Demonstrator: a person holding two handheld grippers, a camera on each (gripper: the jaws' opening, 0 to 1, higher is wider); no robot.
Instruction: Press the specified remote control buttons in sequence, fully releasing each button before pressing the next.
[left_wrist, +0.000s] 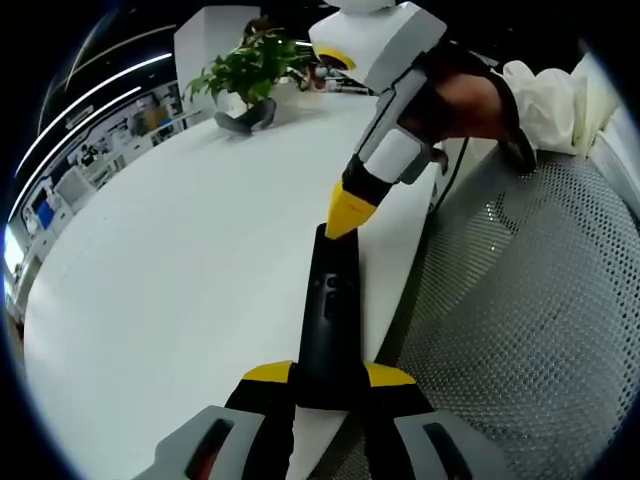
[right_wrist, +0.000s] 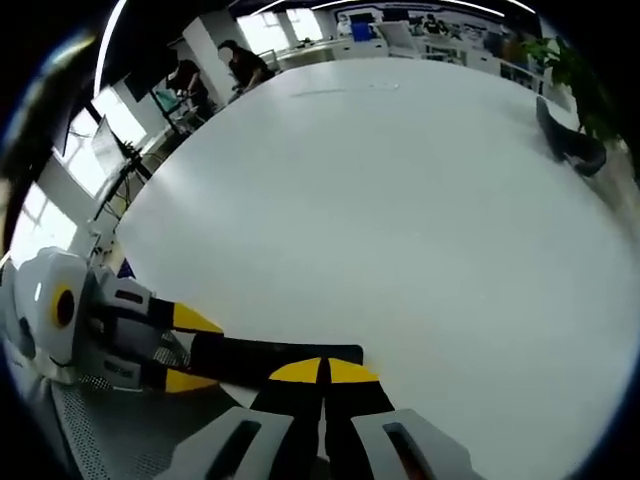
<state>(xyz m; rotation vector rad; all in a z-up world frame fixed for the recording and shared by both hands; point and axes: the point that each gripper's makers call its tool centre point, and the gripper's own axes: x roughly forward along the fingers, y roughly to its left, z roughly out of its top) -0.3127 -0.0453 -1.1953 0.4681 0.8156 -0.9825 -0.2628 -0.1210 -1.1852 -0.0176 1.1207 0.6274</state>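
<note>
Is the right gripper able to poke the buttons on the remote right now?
Probably yes. The right gripper is shut and its yellow tip sits at the far end of the remote, which the left gripper holds. Nothing is between them.

Table top (left_wrist: 190, 260): smooth, matt white surface, no visible grain or texture; faint soft sheen under the ceiling lights in the right gripper view.

Remote control (left_wrist: 330, 320): black plastic, semi-gloss body with slightly shinier buttons.

Left gripper (left_wrist: 330, 385): yellow tips of smooth matt plastic, grey moulded plastic behind, black fittings.

Right gripper (left_wrist: 350, 210): yellow tip of the same plastic; white and grey hard shell, lightly glossy.

Perforated sheet (left_wrist: 520, 300) beside the table: grey, metal-like, evenly punched with small holes (material not certain).

Sleeve (left_wrist: 555, 95): cream cloth, creased, matt.
</note>
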